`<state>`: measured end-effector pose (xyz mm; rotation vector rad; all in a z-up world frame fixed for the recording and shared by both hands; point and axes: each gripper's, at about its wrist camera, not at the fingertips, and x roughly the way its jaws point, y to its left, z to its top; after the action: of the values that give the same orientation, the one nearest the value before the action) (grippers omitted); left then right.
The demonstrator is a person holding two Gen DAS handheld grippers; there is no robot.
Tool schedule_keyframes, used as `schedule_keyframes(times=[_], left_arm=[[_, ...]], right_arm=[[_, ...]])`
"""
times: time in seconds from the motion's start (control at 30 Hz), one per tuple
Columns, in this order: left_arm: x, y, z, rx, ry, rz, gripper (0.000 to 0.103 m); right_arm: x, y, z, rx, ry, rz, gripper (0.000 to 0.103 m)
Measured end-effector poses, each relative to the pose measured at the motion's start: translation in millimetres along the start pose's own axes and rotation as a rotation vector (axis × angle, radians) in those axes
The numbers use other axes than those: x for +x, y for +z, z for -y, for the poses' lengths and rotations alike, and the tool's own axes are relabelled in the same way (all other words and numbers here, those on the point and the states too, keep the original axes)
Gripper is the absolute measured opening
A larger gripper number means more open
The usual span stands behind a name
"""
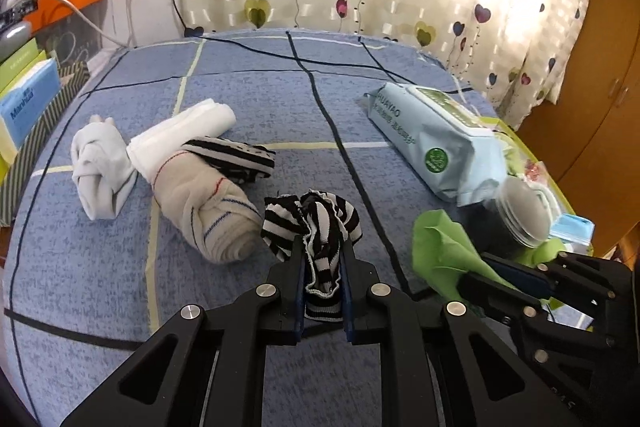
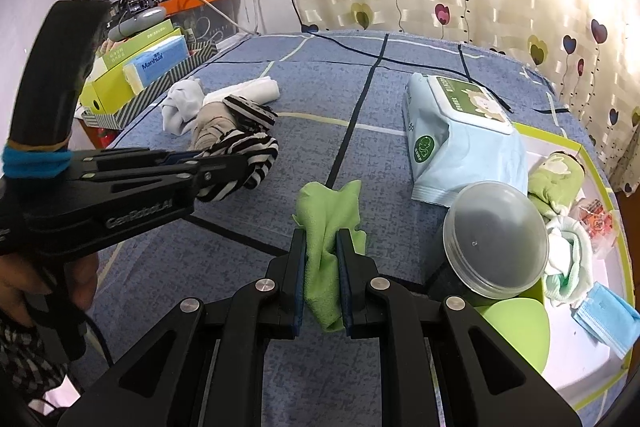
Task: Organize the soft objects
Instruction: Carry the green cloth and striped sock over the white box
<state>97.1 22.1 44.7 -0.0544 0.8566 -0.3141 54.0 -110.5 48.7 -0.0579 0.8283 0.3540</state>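
My left gripper is shut on a black-and-white striped sock, bunched and lifted a little over the blue bed cover. From the right wrist view the same left gripper reaches in from the left with the striped sock hanging at its tip. My right gripper is shut on a green cloth, whose top stands up between the fingers. In the left wrist view the green cloth and right gripper show at the right.
A rolled beige sock, a white knotted cloth, a rolled white cloth and another striped sock lie to the left. A wet-wipes pack, a lidded jar and a green-rimmed tray are at the right. Boxes line the left edge.
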Motion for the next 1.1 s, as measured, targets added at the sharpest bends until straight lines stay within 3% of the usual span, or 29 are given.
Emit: schedule_keyframes(times=[0.53,1.1], left_arm=[[-34.0,0.3,21.7,0.065,-0.028,0.051,0.013],[-58.5,9.9,91.2,0.192,-0.124,0.100,0.013]], right_arm=[[-28.5,2.4,-0.1,0.019,0.009,0.065,0.015],[-88.7,-3.8,47.6,0.092,-0.119,0.156,0.015]])
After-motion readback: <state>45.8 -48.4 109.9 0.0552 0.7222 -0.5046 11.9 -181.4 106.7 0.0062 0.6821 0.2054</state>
